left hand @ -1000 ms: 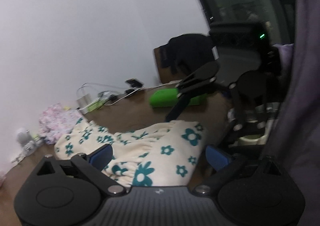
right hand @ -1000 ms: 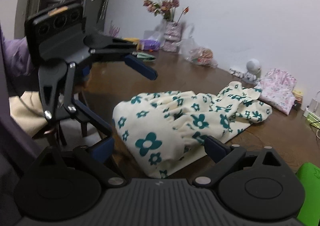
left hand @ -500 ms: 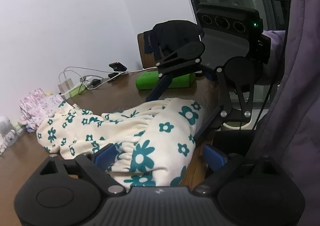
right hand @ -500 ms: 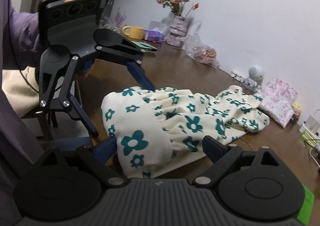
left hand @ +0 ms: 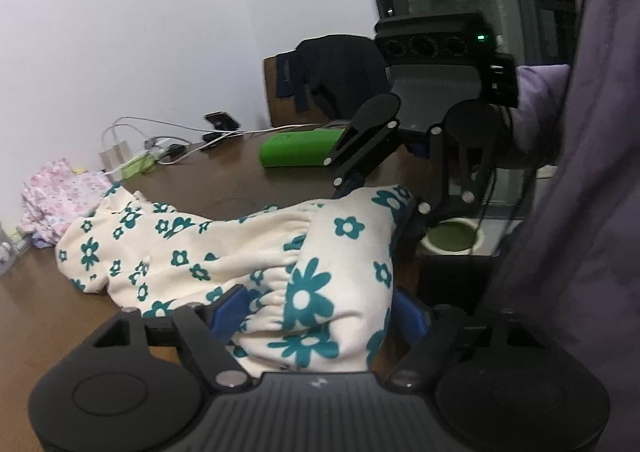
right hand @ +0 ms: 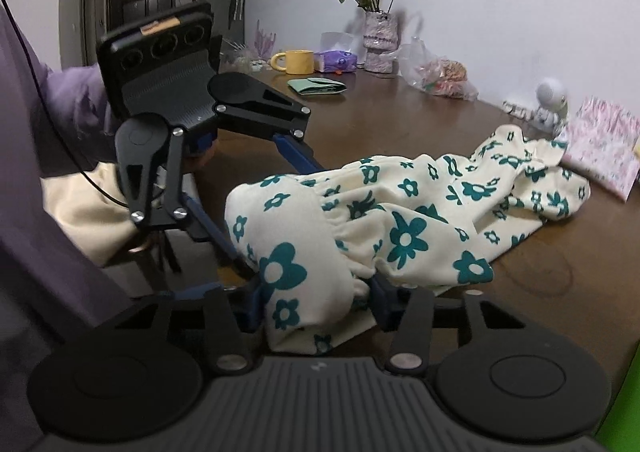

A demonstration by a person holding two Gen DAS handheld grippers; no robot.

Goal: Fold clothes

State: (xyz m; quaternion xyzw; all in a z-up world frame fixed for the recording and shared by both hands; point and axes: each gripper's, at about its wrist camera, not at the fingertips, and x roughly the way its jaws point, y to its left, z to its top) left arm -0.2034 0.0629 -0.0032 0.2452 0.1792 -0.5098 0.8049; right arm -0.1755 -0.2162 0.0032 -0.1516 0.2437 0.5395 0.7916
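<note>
On the near edge of a brown wooden surface (right hand: pixel 400 124), a cream garment with teal flowers (right hand: pixel 400 220) lies bunched, its gathered elastic end hanging toward the person and its far end trailing off toward a folded pink floral cloth (right hand: pixel 604 144) by the wall; the left hand-held gripper (left hand: pixel 316 310) stands at one corner of that gathered end, its jaws closing with a thick fold of fabric between them, though the pads do not yet look to be pinching it; the right hand-held gripper (right hand: pixel 316 304) sits at the other corner, its jaws closing too and already narrower, the blue pads pressing into the bunched cloth on both sides. Soft, light and limp, the garment should sag wherever it is not supported, so a hold at both corners of the gathered band looks the sound choice; the elastic there is thicker and likely less apt to slip from the pads than the thin single layer farther out. Knit of this kind probably clings a little to the wood, so a lift rather than a drag would keep the far end from twisting. Little here is fragile, though a vase of dried flowers (right hand: pixel 376 40) and a yellow mug (right hand: pixel 296 62) stand well apart at the far left; a green case (left hand: pixel 300 148) rests beyond the garment.
</note>
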